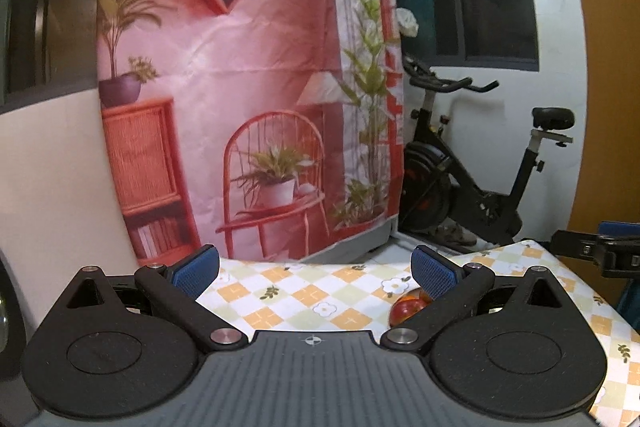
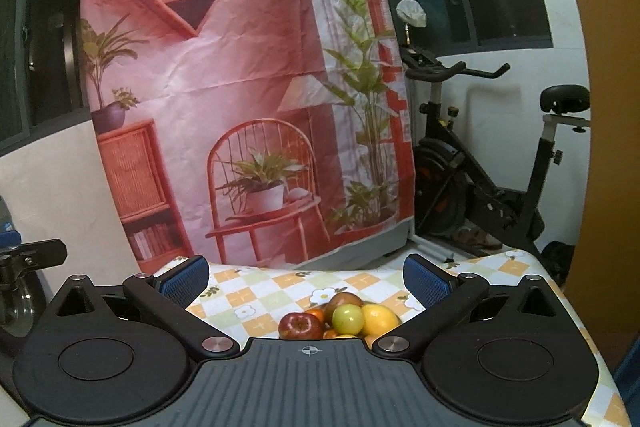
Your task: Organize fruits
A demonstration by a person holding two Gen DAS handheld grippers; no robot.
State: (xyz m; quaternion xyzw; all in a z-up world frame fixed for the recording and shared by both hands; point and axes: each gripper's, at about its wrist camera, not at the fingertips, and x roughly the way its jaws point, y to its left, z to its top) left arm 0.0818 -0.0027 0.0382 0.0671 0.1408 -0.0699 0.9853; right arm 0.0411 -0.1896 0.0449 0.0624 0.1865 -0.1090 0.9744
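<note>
While no writing legible, left gripper (image 1: 315, 273), right gripper (image 2: 306, 275) fingers spread, empty.

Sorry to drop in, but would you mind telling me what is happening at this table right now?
A person holds two handheld grippers over a table with a checked cloth, about to sort fruit. The right gripper is open above a pile of fruit: a red apple, a green apple, a lemon. The left gripper is also open and empty, with one red fruit beside its finger. Nothing is gripped yet.
</note>
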